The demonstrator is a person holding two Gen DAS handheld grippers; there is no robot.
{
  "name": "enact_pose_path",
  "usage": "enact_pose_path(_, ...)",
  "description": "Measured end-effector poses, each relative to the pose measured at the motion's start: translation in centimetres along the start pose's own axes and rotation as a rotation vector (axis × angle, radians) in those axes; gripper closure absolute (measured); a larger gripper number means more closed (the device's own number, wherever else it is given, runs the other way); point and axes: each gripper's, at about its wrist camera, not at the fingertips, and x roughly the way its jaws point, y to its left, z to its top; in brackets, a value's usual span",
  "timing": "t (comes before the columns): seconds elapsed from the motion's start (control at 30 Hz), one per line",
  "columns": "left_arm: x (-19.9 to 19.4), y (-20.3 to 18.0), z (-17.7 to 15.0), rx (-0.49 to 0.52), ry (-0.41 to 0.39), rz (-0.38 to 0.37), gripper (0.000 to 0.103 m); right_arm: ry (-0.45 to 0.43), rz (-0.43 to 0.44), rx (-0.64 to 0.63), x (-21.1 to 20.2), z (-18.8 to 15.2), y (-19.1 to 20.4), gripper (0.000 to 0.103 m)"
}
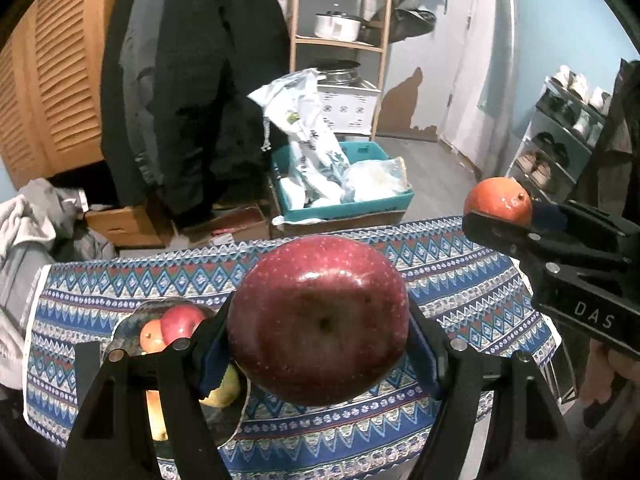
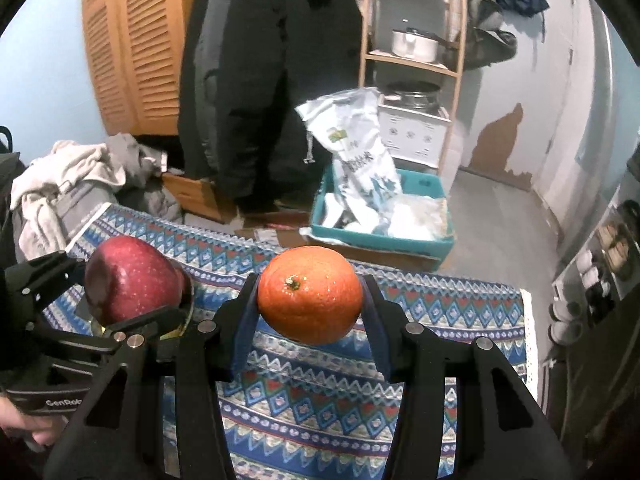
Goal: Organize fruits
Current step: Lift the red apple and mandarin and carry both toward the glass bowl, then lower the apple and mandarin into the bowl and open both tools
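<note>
With the left gripper [image 1: 320, 344] clamped on the red apple [image 1: 318, 320] and the right gripper [image 2: 310, 304] on the orange [image 2: 310, 300], lower each gently toward the bowl [image 1: 132, 320] near the desk's [image 1: 460, 280] left edge, opening the fingers only once fruit rests.

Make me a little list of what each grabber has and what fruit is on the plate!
left gripper: shut on apple, held above the cloth
right gripper: shut on orange, held above the cloth
plate: at the table's left, partly hidden by the left gripper
fruit on plate: red apple, small orange, yellow-green fruit
table cover: patterned blue cloth
</note>
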Motion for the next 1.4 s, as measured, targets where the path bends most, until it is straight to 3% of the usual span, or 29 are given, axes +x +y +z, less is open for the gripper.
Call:
enact_pose_path(0.57,-1.0,8.9,-1.6,-0.114,0.023,0.07,0.027,0.057,0.118,-0.069,4.5,1.7,7.9,0.054)
enact_pose_path(0.93,0.2,15.2,-4.1,-0.209,0.094,0.115,0.027,0.114,0.184,-0.125,7.7,1.6,12.6,0.054)
enact_pose_path(1.4,2.1,21.3,-8.9,-0.333,0.196,0.192,0.027,0.246,0.287,-0.167,13.3,-1.6,18.3,0.054)
